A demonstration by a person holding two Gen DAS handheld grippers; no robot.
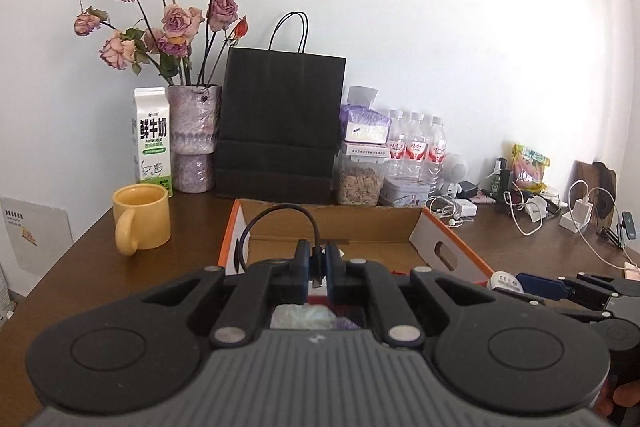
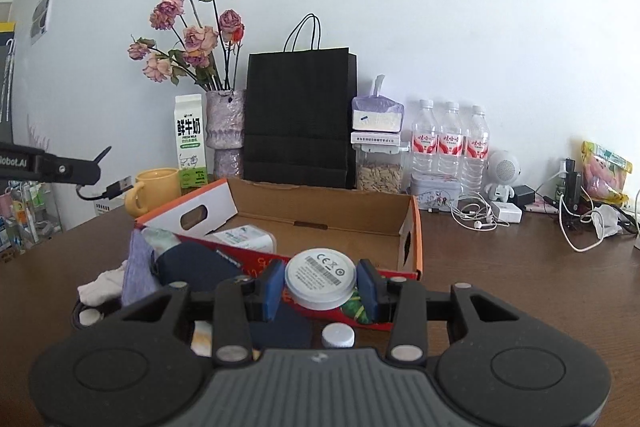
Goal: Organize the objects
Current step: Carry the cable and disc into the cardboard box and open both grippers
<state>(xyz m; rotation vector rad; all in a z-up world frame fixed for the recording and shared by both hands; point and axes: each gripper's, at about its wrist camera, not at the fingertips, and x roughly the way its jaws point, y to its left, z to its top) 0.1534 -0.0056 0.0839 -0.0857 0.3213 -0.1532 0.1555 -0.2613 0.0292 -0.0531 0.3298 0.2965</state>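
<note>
My left gripper [image 1: 319, 264] is shut on a thin black USB cable [image 1: 280, 213], which loops up and left from the jaws, above the open cardboard box [image 1: 332, 223]. In the right wrist view that left gripper [image 2: 94, 171] hangs at the far left, and the cable's plug [image 2: 120, 185] dangles in front of the mug. My right gripper [image 2: 320, 287] is shut on a round white puck [image 2: 320, 277] with a barcode label. It is held just above the box's near wall [image 2: 416, 239]. The left wrist view shows the right gripper [image 1: 516, 283] and the puck [image 1: 505, 281] at the right edge.
Along the back wall stand a yellow mug [image 1: 140, 219], a milk carton [image 1: 153, 139], a vase of dried roses [image 1: 194, 139], a black paper bag [image 1: 280, 127], a jar and water bottles [image 1: 416, 147]. White cables and chargers [image 2: 480, 215] lie to the right. Cloths, a dark pouch [image 2: 196, 265] and a bottle cap [image 2: 338, 334] sit before the box.
</note>
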